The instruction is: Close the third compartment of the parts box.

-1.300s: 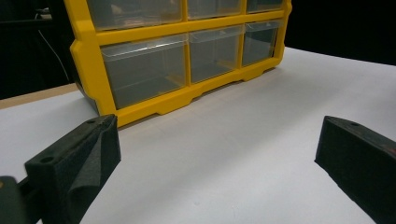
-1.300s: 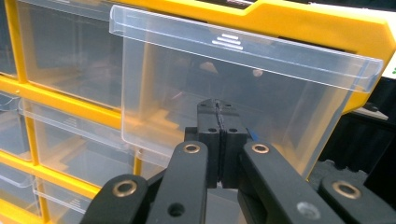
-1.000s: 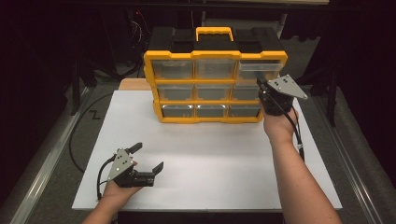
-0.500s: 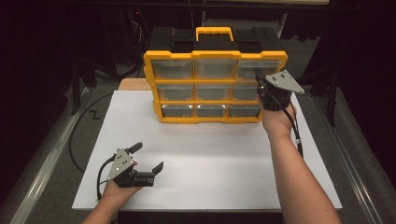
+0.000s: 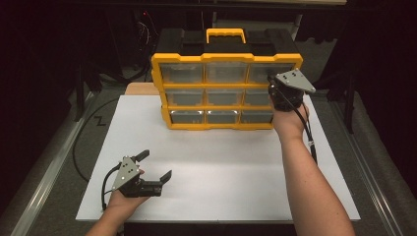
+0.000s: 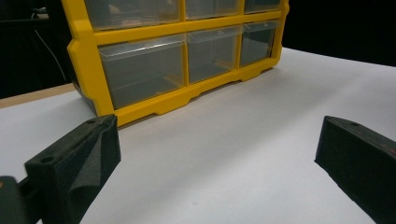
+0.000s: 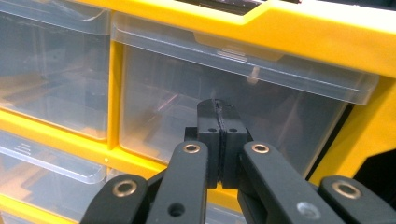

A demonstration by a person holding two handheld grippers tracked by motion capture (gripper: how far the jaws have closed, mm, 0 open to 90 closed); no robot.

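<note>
A yellow drawer cabinet (image 5: 227,89) with clear drawers and a black top stands at the back of the white table top (image 5: 221,162). My right gripper (image 5: 272,81) is shut with nothing between its jaws. In the right gripper view its tips (image 7: 218,109) sit at the front of the top right drawer (image 7: 187,88), touching it or just short of it. My left gripper (image 5: 156,164) rests open on the table near the front left, pointing toward the cabinet (image 6: 187,28), far from it, with bare table between its jaws (image 6: 217,140).
A black cable (image 5: 309,132) trails from the right gripper along the forearm. A wooden board (image 5: 141,88) shows behind the table top's back left corner. Metal rails (image 5: 44,182) run along both sides, and the surroundings are dark.
The right hand has edged up and toward the cabinet's top right drawer, which now looks pushed further in. The left gripper has stayed put.
</note>
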